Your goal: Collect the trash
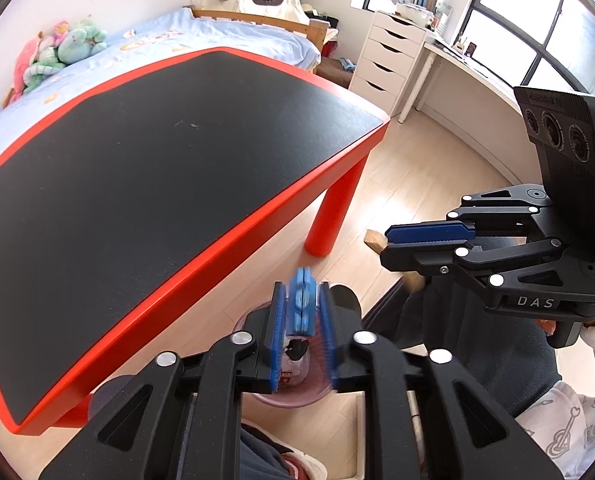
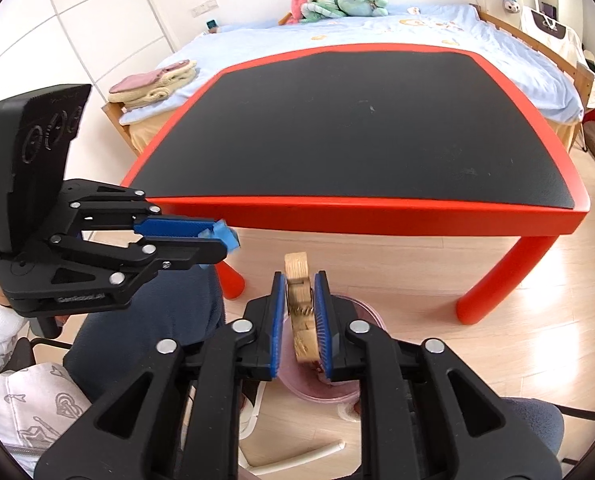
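Observation:
My left gripper (image 1: 302, 292) is shut on a blue flat piece (image 1: 302, 302) and holds it over a pink translucent bin (image 1: 293, 398) on the floor, which has some trash inside. The left gripper also shows in the right wrist view (image 2: 223, 240) with the blue piece (image 2: 225, 236) at its tip. My right gripper (image 2: 300, 280) is shut on a wooden piece (image 2: 299, 308) above the same bin (image 2: 367, 316). In the left wrist view the right gripper (image 1: 387, 242) holds the wooden piece (image 1: 375, 240) at its tip.
A low red table with a black top (image 1: 169, 152) stands in front, its legs (image 2: 501, 280) on the wood floor. A bed with plush toys (image 2: 337, 0) lies behind it. White drawers (image 1: 389, 56) and a desk stand by the window. My knees are below the grippers.

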`<state>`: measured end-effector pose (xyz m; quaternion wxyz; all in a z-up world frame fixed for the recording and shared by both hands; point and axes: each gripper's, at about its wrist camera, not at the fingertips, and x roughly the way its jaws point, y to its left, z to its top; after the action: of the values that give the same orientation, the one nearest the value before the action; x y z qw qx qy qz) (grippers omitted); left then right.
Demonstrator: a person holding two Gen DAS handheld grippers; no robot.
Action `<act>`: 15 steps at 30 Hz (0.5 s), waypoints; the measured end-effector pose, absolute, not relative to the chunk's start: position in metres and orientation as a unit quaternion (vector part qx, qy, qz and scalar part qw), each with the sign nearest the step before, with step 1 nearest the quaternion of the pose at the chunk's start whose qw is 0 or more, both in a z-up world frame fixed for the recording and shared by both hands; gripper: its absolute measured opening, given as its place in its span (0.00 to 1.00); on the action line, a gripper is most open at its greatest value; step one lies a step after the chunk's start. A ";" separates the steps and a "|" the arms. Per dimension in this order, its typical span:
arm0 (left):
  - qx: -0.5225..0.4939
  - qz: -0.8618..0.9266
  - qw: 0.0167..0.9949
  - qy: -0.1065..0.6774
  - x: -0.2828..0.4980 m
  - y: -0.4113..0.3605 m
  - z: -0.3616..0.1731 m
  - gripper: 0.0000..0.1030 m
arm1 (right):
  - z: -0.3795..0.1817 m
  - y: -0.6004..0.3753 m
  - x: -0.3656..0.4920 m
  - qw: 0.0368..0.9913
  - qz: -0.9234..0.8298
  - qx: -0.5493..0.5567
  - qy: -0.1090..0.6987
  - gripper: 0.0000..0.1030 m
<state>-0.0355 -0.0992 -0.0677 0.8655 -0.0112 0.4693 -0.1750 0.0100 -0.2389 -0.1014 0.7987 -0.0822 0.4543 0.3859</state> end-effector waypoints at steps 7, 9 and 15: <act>-0.026 -0.145 0.876 0.460 -0.036 -0.087 -0.068 0.84 | -0.106 -0.245 0.016 0.813 0.351 -0.077 0.458 0.89; -0.029 -0.137 0.876 0.461 -0.037 -0.085 -0.068 0.87 | -0.108 -0.246 0.017 0.814 0.345 -0.075 0.460 0.92; -0.041 -0.123 0.880 0.458 -0.040 -0.076 -0.066 0.93 | -0.106 -0.244 0.014 0.817 0.339 -0.074 0.461 0.96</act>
<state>-0.0403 -0.0760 -0.0661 0.8797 -0.0407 0.4576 -0.1230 0.0138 -0.2436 -0.1063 0.8170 -0.0741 0.4608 0.3386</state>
